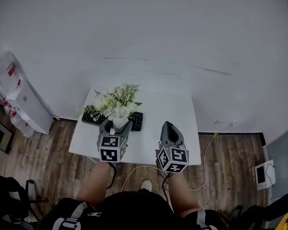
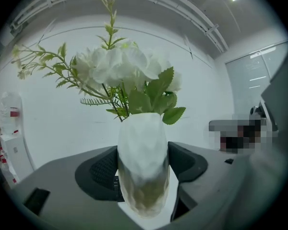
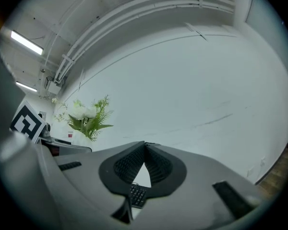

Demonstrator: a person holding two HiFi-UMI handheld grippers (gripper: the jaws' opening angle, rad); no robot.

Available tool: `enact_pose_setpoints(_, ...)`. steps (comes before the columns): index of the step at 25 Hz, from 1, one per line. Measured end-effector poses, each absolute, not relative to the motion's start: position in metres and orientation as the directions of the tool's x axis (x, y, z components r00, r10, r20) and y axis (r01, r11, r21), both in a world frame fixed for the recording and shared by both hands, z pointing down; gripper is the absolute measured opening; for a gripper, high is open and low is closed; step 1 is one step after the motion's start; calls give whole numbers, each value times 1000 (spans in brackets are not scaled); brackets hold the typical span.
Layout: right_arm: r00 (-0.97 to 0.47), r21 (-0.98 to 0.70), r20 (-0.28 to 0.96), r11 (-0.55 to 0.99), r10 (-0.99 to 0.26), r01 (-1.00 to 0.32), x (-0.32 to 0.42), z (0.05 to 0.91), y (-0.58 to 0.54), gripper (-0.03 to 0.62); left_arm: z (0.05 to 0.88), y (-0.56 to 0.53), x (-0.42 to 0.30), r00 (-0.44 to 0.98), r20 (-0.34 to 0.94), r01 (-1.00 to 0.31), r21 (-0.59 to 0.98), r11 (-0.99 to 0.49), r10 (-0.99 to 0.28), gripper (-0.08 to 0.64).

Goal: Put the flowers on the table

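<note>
Left gripper (image 1: 119, 123) has the vase (image 2: 143, 152). The white faceted body sits squarely between the jaws, a dark pad pressed on each side, and it is gripped at about its middle. The neck rises above the pads and the base hangs below them. The jaws are held fairly wide by the vase's girth. The flowers (image 2: 117, 68) stand upright out of the top, white blooms with green sprigs fanning to the left and straight up against the white wall (image 2: 48, 128). From the head view, the bouquet is over the near-left part of the white desk (image 1: 168, 104), right above the black keyboard (image 1: 137, 121) lying there. I can't tell whether the base touches the desk. Right gripper (image 1: 169, 127) is beside it, over the near edge of the desk to the right and apart from the vase. Its jaws are closed tip to tip with nothing between them, and I only see a bit of keyboard through the gap beneath the pads. In its view the flowers are off to the left, well clear. Wooden floor (image 1: 230, 157) runs round the desk.
</note>
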State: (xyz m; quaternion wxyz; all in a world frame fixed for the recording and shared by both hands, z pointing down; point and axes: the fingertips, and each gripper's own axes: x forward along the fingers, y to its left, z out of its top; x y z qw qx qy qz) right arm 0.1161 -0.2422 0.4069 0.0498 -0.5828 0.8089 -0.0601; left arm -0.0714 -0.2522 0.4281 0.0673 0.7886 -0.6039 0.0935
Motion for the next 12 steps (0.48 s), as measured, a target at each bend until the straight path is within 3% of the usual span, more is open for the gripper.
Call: enact_pose_setpoints(12,-387,-124,16,382,-922,-916,132,416,-361,3,447,-372,-35,229,279,-970,-13,-242,-933,334)
